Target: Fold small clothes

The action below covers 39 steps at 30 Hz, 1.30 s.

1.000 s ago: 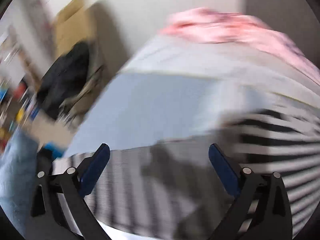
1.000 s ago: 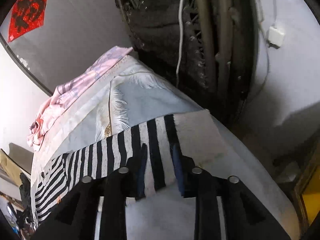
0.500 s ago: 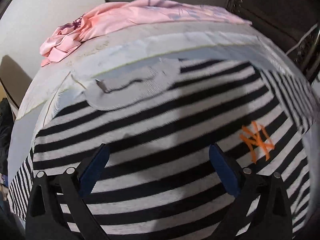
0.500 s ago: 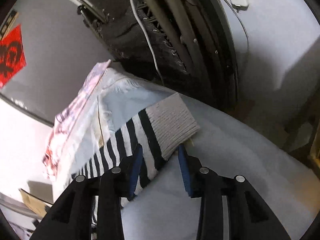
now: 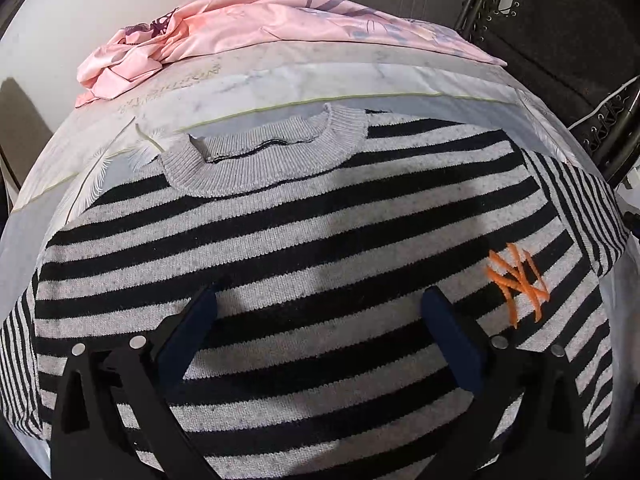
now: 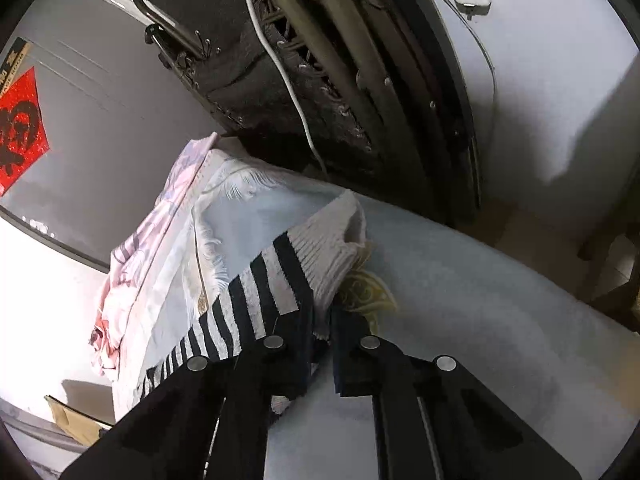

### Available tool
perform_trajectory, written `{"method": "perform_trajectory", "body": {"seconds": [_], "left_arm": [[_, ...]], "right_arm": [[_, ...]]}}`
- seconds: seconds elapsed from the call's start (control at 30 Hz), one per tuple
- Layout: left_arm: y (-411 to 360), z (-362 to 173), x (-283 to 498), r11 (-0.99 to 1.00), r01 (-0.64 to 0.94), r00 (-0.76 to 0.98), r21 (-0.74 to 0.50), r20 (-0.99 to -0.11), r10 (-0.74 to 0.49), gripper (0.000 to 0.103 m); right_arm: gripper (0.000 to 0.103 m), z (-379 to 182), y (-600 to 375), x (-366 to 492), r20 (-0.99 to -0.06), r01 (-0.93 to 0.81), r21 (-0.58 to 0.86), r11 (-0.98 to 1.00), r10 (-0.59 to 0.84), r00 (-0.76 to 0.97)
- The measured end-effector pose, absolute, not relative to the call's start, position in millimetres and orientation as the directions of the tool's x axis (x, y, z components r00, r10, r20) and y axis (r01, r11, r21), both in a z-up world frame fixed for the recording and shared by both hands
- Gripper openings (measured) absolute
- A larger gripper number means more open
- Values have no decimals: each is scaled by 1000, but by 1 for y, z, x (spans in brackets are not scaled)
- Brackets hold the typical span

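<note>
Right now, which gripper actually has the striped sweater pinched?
The right gripper: it is shut on the grey ribbed sleeve cuff of the black-and-grey striped knit sweater. The left gripper hangs wide open above the sweater's chest, gripping nothing.

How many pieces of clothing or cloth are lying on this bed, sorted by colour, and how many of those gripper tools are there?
Black-and-grey striped: 1, the sweater, its sleeve cuff pinched by the right gripper.
Pink: 1, the crumpled pink cloth at the far edge.
Pale blue: 1, the bed sheet underneath.
Grippers: 2, counting the open left gripper.
Total: 3 textiles, 2 grippers.
</note>
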<state>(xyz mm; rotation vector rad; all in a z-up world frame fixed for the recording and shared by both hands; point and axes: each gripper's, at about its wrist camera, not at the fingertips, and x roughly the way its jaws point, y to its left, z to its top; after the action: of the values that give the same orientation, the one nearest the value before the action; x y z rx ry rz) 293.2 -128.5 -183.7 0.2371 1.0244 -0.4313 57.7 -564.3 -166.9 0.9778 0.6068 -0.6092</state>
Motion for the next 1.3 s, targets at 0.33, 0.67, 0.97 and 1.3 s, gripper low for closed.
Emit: {"method": "perform_trajectory", "body": {"seconds": [0.33, 0.67, 0.97, 1.3], "left_arm": [[-128, -184, 293, 891, 453, 445, -13, -863, -239, 99], [-127, -183, 290, 889, 457, 440, -22, -863, -247, 99], [-125, -182, 289, 888, 458, 432, -34, -865, -256, 99], [-123, -170, 299, 858, 468, 291, -212, -880, -376, 98]], "right_arm": [[8, -118, -517, 81, -678, 675, 457, 579, -264, 686], [8, -93, -451, 121, -658, 593, 394, 703, -234, 715], [8, -93, -393, 153, -663, 479, 400, 781, -114, 740], [8, -133, -331, 189, -719, 342, 397, 851, 57, 693]]}}
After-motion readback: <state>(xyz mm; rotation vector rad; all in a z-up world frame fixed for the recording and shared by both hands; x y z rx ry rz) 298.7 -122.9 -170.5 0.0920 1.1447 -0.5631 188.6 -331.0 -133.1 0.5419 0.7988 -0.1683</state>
